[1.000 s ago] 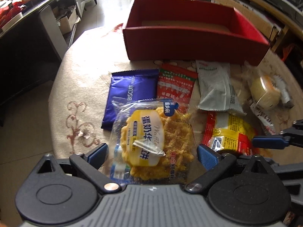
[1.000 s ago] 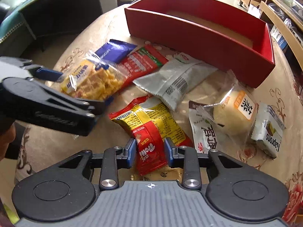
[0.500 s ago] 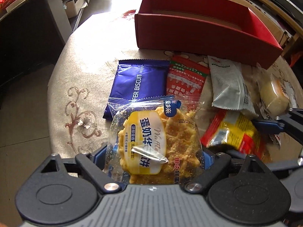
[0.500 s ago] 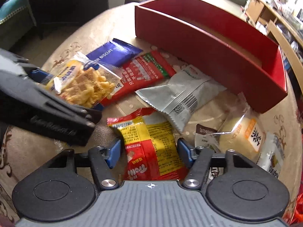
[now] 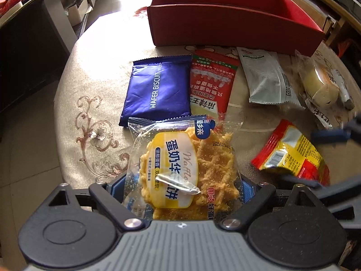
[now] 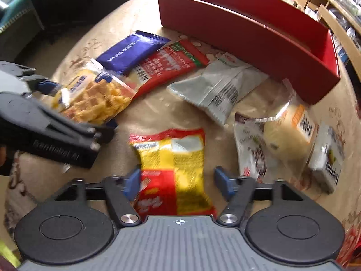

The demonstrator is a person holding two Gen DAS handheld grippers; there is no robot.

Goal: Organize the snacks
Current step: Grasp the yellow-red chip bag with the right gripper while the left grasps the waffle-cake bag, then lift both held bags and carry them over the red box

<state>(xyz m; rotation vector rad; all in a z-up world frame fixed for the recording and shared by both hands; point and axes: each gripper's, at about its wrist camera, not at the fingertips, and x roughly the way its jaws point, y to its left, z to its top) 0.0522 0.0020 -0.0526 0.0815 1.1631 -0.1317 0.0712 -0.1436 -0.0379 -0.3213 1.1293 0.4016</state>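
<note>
My left gripper (image 5: 180,187) is shut on a clear waffle packet (image 5: 187,169) and holds it above the table; it also shows in the right wrist view (image 6: 94,99). My right gripper (image 6: 178,178) holds a red and yellow snack packet (image 6: 173,162) between its fingers, which stand wide, the right one clear of the packet; the packet also shows in the left wrist view (image 5: 291,153). A long red box (image 5: 225,20) stands at the far side of the table. A blue wafer biscuit packet (image 5: 158,88), a red packet (image 5: 212,79) and a grey packet (image 5: 264,76) lie before it.
A wrapped yellow cake (image 6: 291,124), a white and brown packet (image 6: 252,149) and a small white carton (image 6: 327,158) lie at the right. The round table has a beige patterned cloth (image 5: 94,131). Dark furniture (image 5: 24,40) stands left of the table.
My left gripper has closed on the waffle packet and lifted it. My right gripper has opened wider around the red and yellow packet, which has slid deeper between the fingers.
</note>
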